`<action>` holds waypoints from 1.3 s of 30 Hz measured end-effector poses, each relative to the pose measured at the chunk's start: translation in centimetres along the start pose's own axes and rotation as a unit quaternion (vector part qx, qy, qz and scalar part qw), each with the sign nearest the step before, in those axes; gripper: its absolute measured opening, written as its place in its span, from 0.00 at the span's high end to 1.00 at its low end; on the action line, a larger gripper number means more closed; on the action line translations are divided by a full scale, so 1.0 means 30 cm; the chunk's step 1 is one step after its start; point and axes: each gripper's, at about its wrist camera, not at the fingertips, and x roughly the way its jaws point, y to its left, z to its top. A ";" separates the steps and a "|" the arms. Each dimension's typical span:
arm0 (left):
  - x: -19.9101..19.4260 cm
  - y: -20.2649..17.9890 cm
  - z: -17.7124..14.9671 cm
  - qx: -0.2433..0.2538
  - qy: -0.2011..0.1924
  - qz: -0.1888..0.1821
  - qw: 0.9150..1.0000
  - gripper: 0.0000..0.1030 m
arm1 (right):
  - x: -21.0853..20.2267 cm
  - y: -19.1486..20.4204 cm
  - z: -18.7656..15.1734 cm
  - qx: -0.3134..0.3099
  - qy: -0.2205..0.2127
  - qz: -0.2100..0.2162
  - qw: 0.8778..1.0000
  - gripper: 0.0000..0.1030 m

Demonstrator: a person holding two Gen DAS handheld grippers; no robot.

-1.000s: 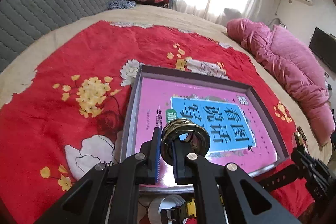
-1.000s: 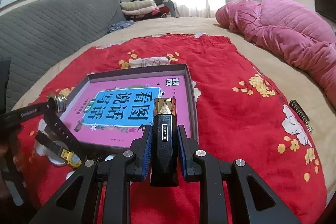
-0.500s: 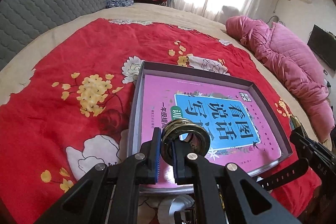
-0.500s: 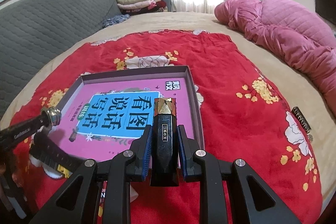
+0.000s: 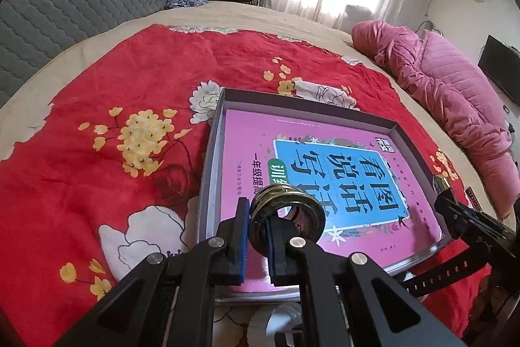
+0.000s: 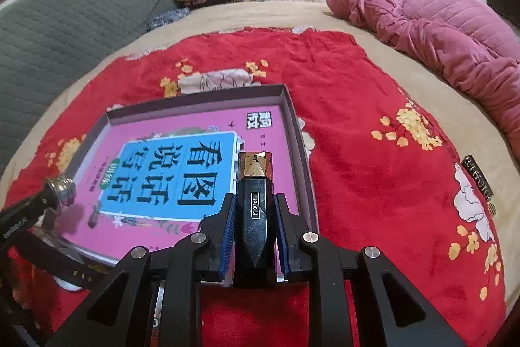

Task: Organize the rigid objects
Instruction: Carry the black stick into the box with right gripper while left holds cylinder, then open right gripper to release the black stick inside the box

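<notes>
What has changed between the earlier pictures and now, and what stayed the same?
The right gripper, shut on the black bottle, has moved in over the near right part of the tray. Nothing was taken or released. The left gripper stays shut on the metal rings; the pink book lies unmoved.

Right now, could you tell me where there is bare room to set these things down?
Free: the pink book cover inside the grey shallow box, and the red floral cloth between box and pink quilted coat. Crowded: the box's near corner, with a black strap.
</notes>
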 end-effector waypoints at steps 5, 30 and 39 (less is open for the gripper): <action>0.016 0.005 -0.002 0.001 0.007 0.001 1.000 0.91 | 0.033 0.014 -0.007 -0.010 0.014 -0.001 1.000 0.77; 0.047 0.031 -0.012 -0.002 0.026 0.021 0.999 0.91 | 0.065 0.022 -0.024 -0.025 0.021 -0.024 0.999 0.75; 0.046 0.023 -0.018 0.017 0.035 0.034 0.999 0.91 | 0.000 0.045 -0.034 -0.031 -0.001 -0.011 0.999 0.62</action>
